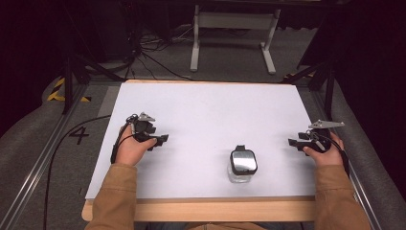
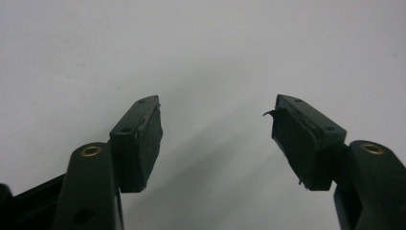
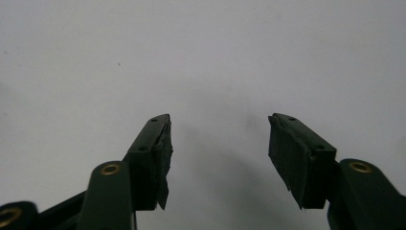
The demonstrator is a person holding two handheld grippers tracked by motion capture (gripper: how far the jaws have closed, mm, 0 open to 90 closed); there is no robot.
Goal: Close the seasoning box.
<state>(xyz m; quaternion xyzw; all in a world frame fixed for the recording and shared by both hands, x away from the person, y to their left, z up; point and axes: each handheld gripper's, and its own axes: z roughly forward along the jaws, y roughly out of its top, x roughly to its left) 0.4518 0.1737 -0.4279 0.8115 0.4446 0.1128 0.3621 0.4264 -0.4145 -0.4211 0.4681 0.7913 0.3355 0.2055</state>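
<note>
A small clear glass jar [image 1: 242, 165] with a black-rimmed, shiny lid stands upright near the front edge of the white table [image 1: 210, 115], right of centre. My left gripper [image 1: 160, 140] rests on the table at the left, held in a hand, well apart from the jar. At the table's right edge my right gripper [image 1: 292, 143] points inward, also clear of the jar. In the left gripper view the left gripper [image 2: 216, 129] is open over bare white surface. The right gripper [image 3: 218, 143] in its own view stands open too, with nothing between the pads.
The white board lies on a wooden tabletop [image 1: 215, 210] whose edge shows at the front. Metal rails [image 1: 43, 158] run along both sides. A white frame [image 1: 234, 28] and cables [image 1: 153, 52] lie on the floor beyond the far edge.
</note>
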